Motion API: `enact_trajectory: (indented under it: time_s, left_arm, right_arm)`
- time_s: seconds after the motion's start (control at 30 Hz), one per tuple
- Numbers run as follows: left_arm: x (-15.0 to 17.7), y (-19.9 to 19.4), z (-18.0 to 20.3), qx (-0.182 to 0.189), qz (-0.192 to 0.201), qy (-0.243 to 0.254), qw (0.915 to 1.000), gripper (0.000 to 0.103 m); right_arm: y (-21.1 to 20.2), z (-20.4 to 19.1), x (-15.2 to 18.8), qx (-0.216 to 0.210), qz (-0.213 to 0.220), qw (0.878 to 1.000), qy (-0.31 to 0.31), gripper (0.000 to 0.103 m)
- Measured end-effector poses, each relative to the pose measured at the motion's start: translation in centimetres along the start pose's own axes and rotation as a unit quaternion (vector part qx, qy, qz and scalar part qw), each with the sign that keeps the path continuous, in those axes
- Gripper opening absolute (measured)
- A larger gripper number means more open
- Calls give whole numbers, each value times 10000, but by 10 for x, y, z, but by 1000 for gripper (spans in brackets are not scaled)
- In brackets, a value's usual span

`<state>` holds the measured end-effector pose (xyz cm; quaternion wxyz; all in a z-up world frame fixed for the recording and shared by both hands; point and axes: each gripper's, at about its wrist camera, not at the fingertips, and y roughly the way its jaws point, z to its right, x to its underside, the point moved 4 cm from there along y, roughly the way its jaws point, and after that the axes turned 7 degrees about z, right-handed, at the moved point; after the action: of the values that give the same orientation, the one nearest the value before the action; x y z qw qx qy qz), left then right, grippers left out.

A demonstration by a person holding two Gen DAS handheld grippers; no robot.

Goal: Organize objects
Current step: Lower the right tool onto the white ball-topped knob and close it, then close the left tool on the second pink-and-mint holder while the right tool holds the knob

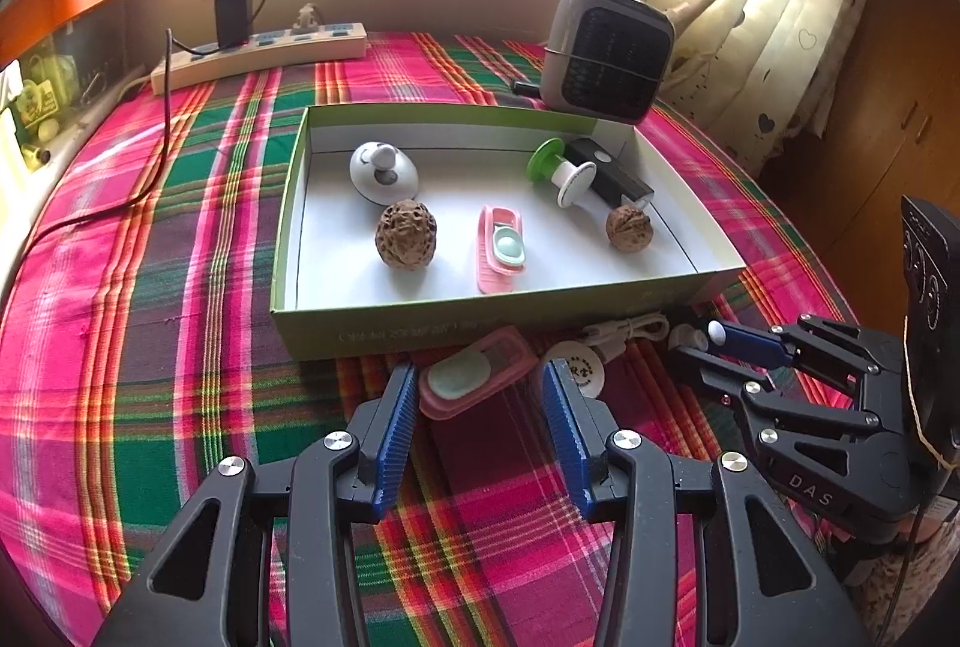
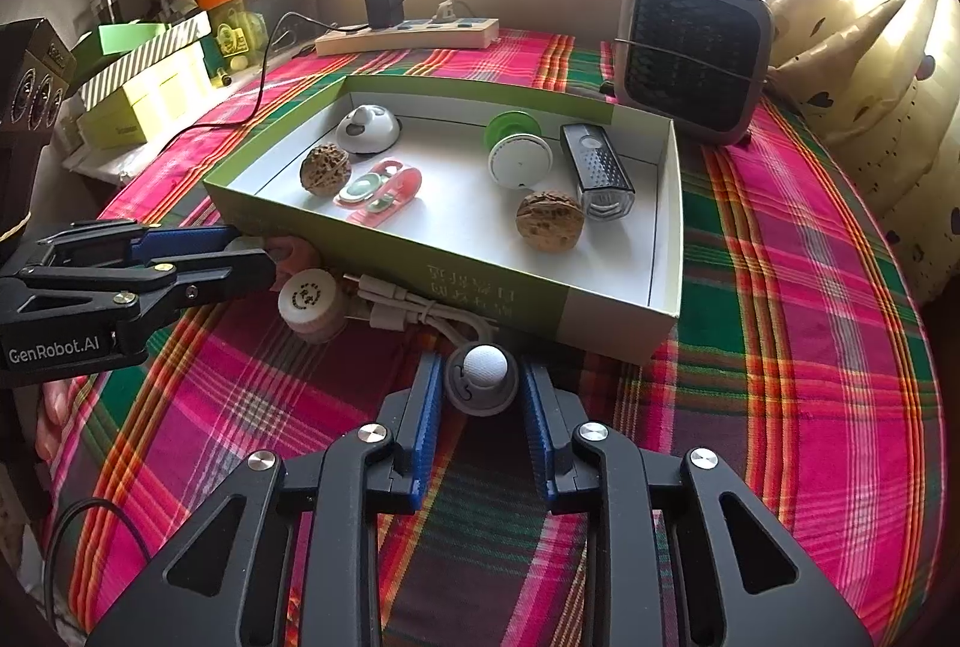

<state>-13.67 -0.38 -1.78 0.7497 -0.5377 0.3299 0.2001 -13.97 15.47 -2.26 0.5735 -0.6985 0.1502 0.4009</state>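
Surface: plaid cloth (image 1: 150, 251) is covering the table; all items are sitting on it.
Box: open green box (image 1: 432, 332) with a white floor is lying toward the middle of the table, its near wall facing both cameras.
Box contents: two walnuts (image 1: 405, 234) (image 1: 628, 227), a pink case (image 1: 501, 248), a white round holder (image 1: 383, 171), a green-and-white spool (image 1: 561, 171) and a black rectangular device (image 1: 609, 176) are lying inside, apart from one another.
Left hand-held gripper (image 1: 480, 395): jaws are standing wide, with nothing pressed between the pads; it is pointing down at the cloth just in front of the box's near wall.
Pink case outside box (image 1: 474, 374): lying on the cloth against the near wall, partly between the left fingertips, not gripped.
White round cap (image 2: 309, 300): lying just beside the right finger of the left hand-held gripper, next to a bundled white cable (image 2: 414, 314).
Right hand-held gripper (image 2: 480, 383): jaws are standing narrow, one blue pad on each side of a small grey round holder with a white ball top (image 2: 483, 377); the pads appear to be touching its sides.
Grey holder position: sitting on the cloth just in front of the box's near wall, toward the right corner of that wall.
Background: a power strip (image 1: 258, 53) and a grey fan heater (image 1: 609, 53) are standing near the far edge.
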Motion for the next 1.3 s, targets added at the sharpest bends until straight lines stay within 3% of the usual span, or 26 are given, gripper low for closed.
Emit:
enact_trajectory:
  time_s: [0.4, 1.3]
  left_arm:
    - [9, -4, 11, 96, -92, 90, 9999, 41]
    - [1, 14, 0, -207, -197, 289, 9992, 41]
  right_arm:
    - [-1, 0, 1, 0, 0, 10000, -30, 27]
    - [-1, 1, 0, -1, -3, 10000, -37, 27]
